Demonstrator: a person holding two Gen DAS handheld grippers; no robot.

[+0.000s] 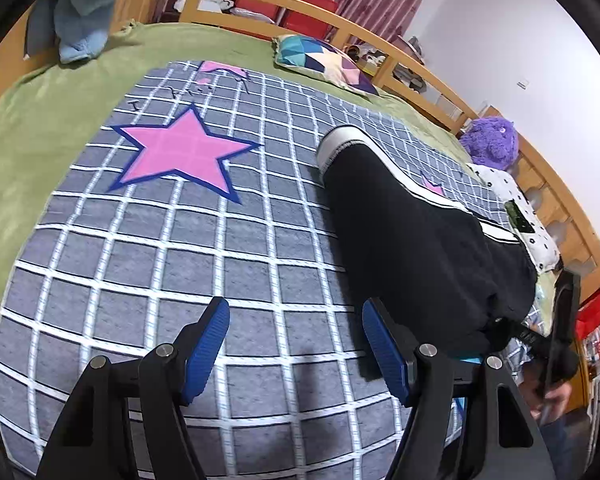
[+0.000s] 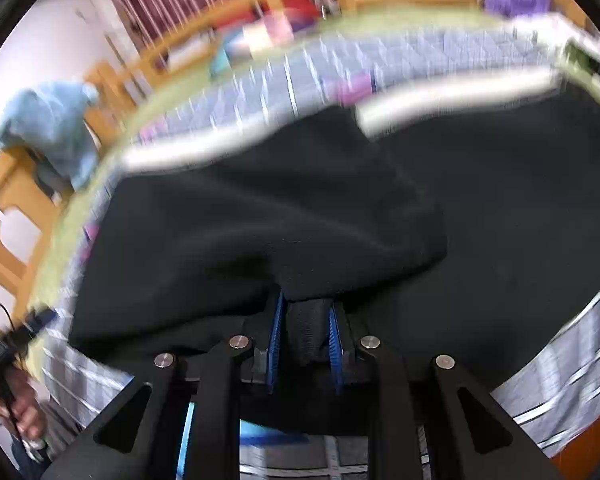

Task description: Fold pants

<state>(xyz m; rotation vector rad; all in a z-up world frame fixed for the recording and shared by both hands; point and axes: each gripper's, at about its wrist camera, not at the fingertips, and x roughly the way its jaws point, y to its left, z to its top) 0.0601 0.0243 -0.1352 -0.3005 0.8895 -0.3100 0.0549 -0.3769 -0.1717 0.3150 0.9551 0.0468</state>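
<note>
A: How many pants [image 1: 412, 232] are there?
B: One black pair with a white stripe, lying on the checked blanket [image 1: 180, 280], to the right of its big pink star [image 1: 180, 152].
A: And the grippers?
B: Two. The left gripper [image 1: 296, 344] hangs spread over bare blanket just left of the pants. The right gripper [image 2: 305, 340] is pinching a fold of the pants.
A: Soft toys?
B: Two by the wooden bed rail [image 1: 380, 40]: one blue [image 1: 96, 8], one purple [image 1: 492, 140].
</note>
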